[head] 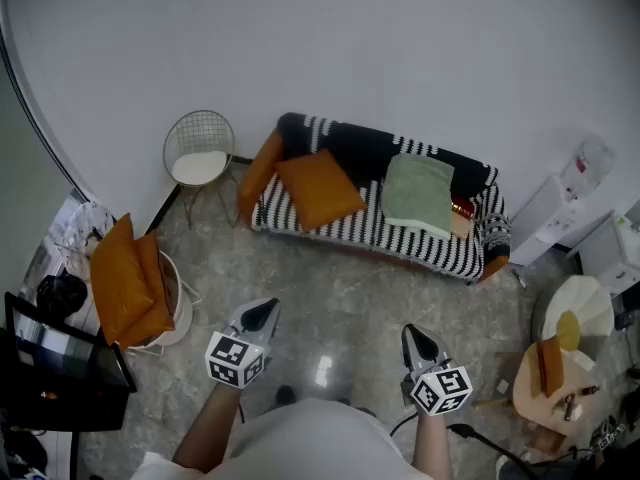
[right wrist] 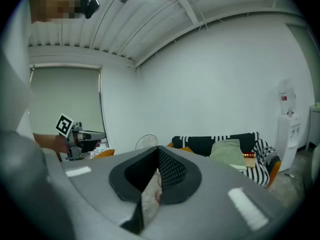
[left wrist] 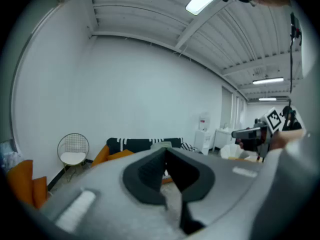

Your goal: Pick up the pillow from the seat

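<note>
The orange pillow (head: pixel 318 190) is seen lying on the seat of the striped sofa (head: pixel 420 243), beside a green cushion (head: pixel 418 193). The left hand-held gripper (head: pixel 262 314) and the right hand-held gripper (head: pixel 414 337) are held over the floor (head: pixel 340 283), well apart from the sofa, jaws closed together with nothing gripped

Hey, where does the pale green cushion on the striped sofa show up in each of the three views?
Head view: green cushion upper middle, on the right half of the sofa.
Left gripper view: green cushion a thin strip at centre.
Right gripper view: green cushion right of centre.
Shared landmark: the wire chair, left of the sofa in all three.
</note>
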